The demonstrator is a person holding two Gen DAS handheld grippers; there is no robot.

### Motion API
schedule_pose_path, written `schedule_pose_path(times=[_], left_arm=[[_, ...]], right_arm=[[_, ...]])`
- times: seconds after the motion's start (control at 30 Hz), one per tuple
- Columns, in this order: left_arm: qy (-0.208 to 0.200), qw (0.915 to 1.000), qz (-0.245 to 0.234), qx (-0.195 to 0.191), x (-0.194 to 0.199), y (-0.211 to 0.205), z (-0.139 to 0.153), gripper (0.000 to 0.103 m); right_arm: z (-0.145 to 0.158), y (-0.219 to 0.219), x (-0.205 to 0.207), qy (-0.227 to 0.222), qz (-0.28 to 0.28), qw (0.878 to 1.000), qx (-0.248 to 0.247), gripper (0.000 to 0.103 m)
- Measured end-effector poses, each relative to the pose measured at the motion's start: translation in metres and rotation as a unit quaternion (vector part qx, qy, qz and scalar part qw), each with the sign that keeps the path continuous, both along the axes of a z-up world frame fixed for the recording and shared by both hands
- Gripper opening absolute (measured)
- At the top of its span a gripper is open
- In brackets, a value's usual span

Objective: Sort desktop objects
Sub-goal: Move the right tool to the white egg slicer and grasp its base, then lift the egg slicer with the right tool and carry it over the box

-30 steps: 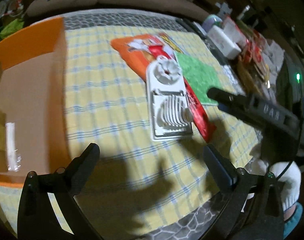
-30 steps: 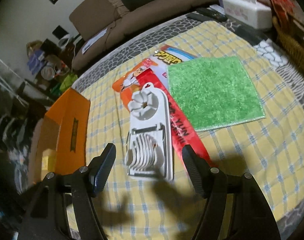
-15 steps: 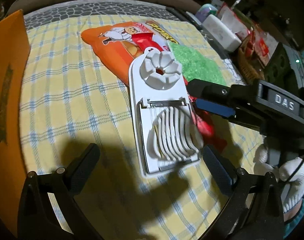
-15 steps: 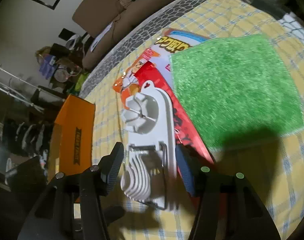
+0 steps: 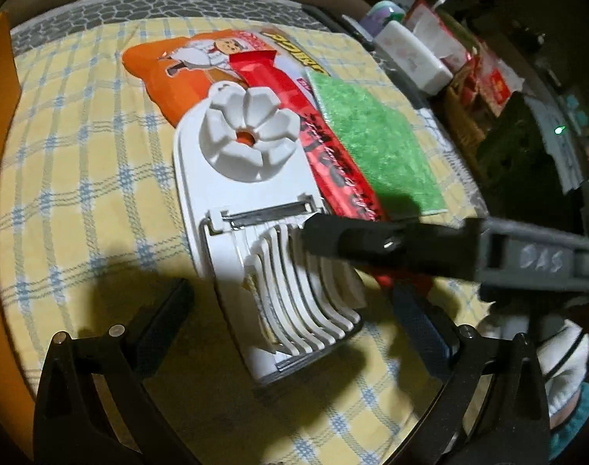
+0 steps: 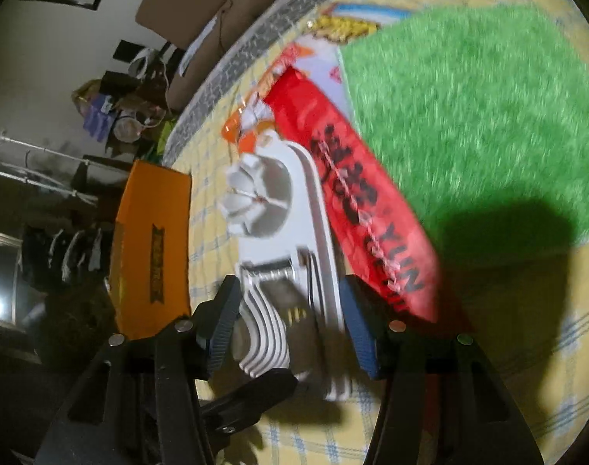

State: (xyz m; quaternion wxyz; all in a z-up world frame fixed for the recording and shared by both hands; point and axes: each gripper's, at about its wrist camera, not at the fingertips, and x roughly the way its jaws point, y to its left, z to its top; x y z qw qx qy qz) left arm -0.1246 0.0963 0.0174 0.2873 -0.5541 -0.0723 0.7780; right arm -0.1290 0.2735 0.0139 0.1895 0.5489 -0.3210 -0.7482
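Both of your grippers have closed in on the white egg slicer (image 5: 267,224) since a second ago, and it now fills the middle of each frame. Your right gripper (image 6: 290,317) has narrowed around the slicer's ribbed end, one blue-padded finger on each long side; whether the pads are pressing the plastic you cannot tell through the blur. Your left gripper (image 5: 294,317) stands wide open and holds nothing, its fingers at the lower left and lower right of its frame. The slicer lies flat on the yellow checked tablecloth (image 5: 81,178), long axis running from the lower centre up toward the upper centre of the left view, flower-shaped wedger end away from you, ribbed cradle end near you. Its far end rests on the orange snack bag (image 5: 170,73); the red packet (image 5: 329,155) lies along its right side, with the green cloth (image 5: 375,143) beyond that. At the left of the right view stands the orange box (image 6: 151,240); its contents are not visible.
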Motion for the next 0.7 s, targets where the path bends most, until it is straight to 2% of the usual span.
schedule_pose_path(times=[0.23,0.43,0.53,0.6,0.7], left_arm=[[-0.001,0.9998,0.011,0.014,-0.002,-0.005,0.0,0.102],[0.009,0.9993,0.023,0.03,0.0,-0.019,0.008,0.102],[0.01,0.9997,0.02,0.003,0.004,-0.018,0.006,0.101],[0.009,0.9996,0.023,-0.014,0.005,-0.017,0.001,0.094],[0.016,0.9993,0.03,-0.015,0.007,-0.022,0.0,0.083]], right_arm=[[0.001,-0.006,0.003,0.005,0.006,1.0,-0.002,0.054],[0.002,-0.007,0.007,0.0,0.011,0.999,-0.04,0.054],[0.005,-0.01,0.007,0.003,0.014,0.999,-0.041,0.054],[0.002,-0.014,0.008,-0.007,0.018,0.999,-0.03,0.05],[-0.005,-0.014,0.009,-0.026,0.013,0.999,-0.016,0.041]])
